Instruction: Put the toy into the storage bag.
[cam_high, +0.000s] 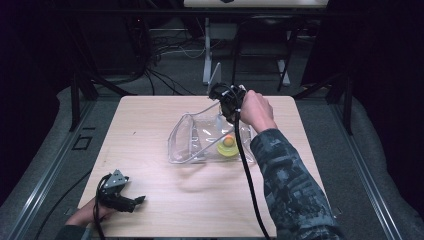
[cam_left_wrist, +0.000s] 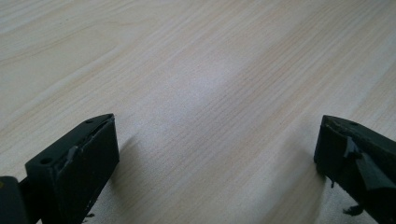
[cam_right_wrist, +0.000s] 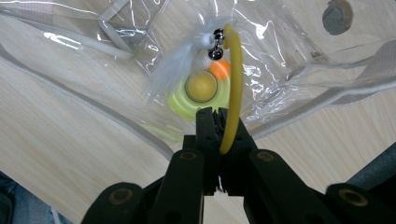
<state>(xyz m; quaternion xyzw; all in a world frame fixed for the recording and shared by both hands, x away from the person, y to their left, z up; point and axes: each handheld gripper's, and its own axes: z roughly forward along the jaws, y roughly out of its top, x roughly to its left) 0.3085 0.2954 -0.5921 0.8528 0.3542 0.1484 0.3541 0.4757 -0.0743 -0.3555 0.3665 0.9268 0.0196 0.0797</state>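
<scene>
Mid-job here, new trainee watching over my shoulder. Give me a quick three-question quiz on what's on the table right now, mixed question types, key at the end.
1. True or false: the left gripper is holding the clear bag.
2. Multiple choice: what is pinched in the right gripper?
A. a yellow loop
B. a metal spoon
C. a strip of red tape
3. Fill in the blank: the left gripper's jaws are wide ____ over bare table.

Key
1. False; it sits near the table's front left corner, apart from the bag.
2. A; the loop carries a small metal clasp and a white feathery tuft, above the bag.
3. open
</scene>
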